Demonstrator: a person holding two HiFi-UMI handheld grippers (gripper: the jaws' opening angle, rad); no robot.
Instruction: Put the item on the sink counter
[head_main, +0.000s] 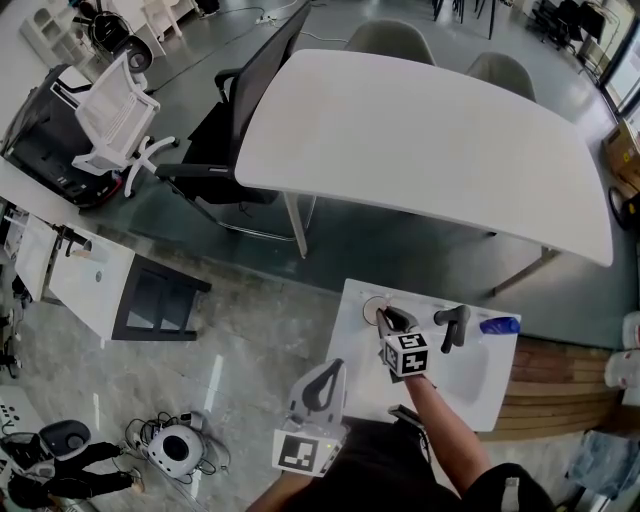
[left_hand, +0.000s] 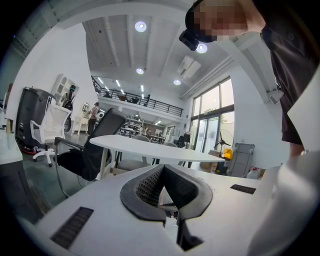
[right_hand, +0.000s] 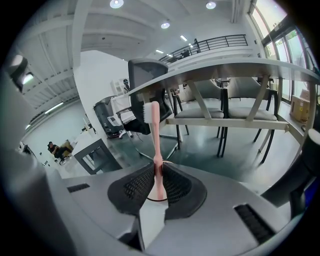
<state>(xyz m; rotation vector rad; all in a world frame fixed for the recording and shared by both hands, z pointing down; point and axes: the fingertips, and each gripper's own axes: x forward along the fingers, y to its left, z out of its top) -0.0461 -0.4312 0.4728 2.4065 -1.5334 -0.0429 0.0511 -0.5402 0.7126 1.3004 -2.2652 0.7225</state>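
The toothbrush (right_hand: 155, 135) is pinched low on its handle by the fingers of the right gripper (right_hand: 159, 181). It is held upright, bristles on top, over the left part of the sink table (head_main: 352, 348), just above a round rim (head_main: 377, 307), probably of a cup. The fingers of the left gripper (left_hand: 162, 172) are pressed together on nothing. The carrying step seems to be in hand. Next, the toothbrush should be lowered flat onto a bare part of the table and released.

Head view: I look steeply down from above | gripper views: close, low, near-level | shared: white table (head_main: 420, 140)
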